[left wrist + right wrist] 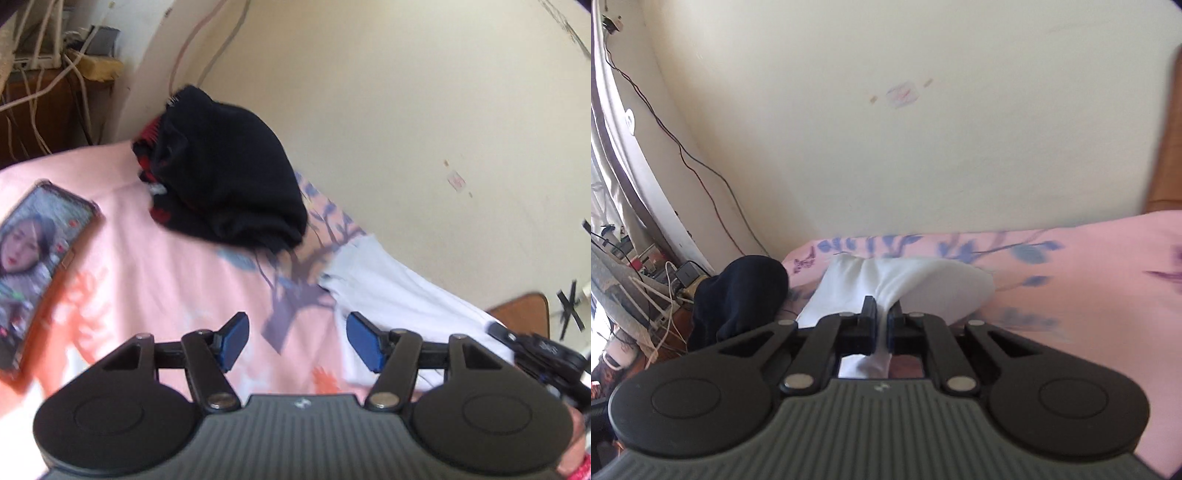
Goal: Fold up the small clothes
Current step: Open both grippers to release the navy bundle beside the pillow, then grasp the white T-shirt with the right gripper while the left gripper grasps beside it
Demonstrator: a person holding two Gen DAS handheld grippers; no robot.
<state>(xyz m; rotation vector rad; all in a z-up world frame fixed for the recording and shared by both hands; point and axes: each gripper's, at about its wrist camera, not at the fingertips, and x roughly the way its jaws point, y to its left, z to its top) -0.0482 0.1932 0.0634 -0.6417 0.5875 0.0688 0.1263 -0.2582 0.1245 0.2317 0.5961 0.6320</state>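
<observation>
Two blue pads of my left hand-held gripper (297, 341) stand apart with nothing between them, above the pink bedsheet (147, 266); the white garment (399, 295) lies just right of it, the dark clothes pile (229, 177) beyond, a phone (37, 258) far left. From the right wrist, my right hand-held gripper (882, 325) is clamped on the white garment (905, 280), lifting a fold, right of the dark clothes pile (746, 295).
</observation>
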